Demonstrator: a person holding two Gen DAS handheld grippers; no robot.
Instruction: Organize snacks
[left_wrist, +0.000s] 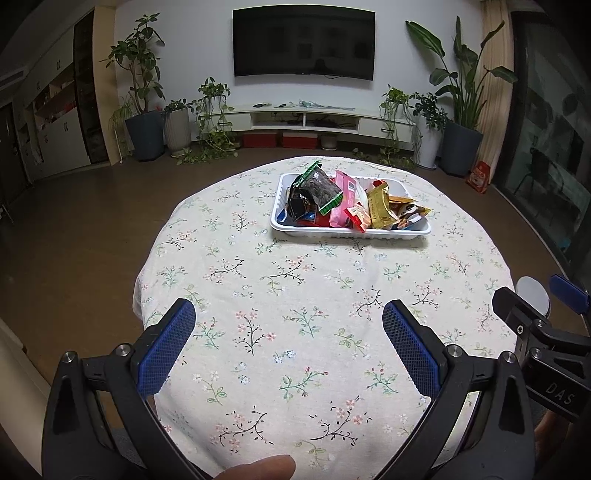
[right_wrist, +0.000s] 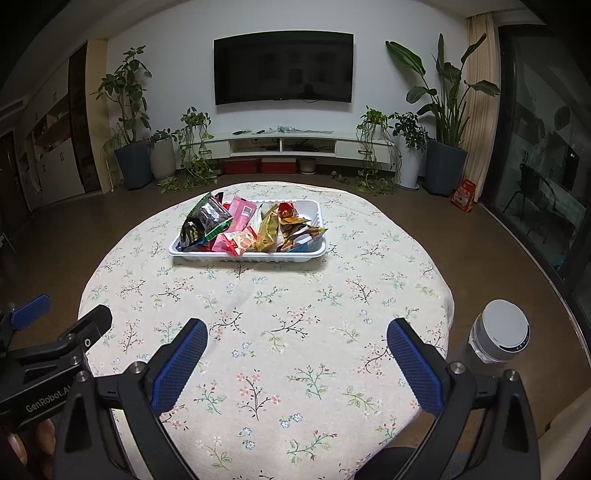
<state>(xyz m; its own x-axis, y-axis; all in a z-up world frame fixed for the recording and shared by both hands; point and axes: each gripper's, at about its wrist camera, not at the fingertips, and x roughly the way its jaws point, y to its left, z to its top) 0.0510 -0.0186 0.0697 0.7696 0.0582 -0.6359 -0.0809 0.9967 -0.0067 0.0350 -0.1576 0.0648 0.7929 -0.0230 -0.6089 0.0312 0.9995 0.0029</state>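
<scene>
- Both tools are parked low at the near edge of the round table (left_wrist: 221, 280), the one with the flowery cloth. Nothing in either of them.
- My left gripper (left_wrist: 288, 325) has its blue pads spread wide, just bare cloth between them. Same for the right gripper (right_wrist: 297, 341): wide apart, holding nothing.
- The snacks are all piled in a white tray (right_wrist: 207, 254) on the far half of the table, well away from both tools. I can't spot any loose packet on the cloth.
- In the pile: a dark packet with green trim (left_wrist: 319, 188) propped up at the left end, a pink packet (left_wrist: 343, 199) near the middle, a gold packet (left_wrist: 380, 208) to its right, and some smaller wrappers I can't really make out.
- The bit that matters: the tray's long side runs left to right across my view, straight ahead and farther out. From the left wrist view it sits a little right of centre, from the right wrist view a little left, so it's basically between the two arms.
- My guess is neither arm is clearly nearer. Left is handier for the dark packet's end, right for the gold one's.
- There's a bottle with a white cap (right_wrist: 502, 330) just off the table's right edge, near my right tool. Worth not bumping it.
</scene>
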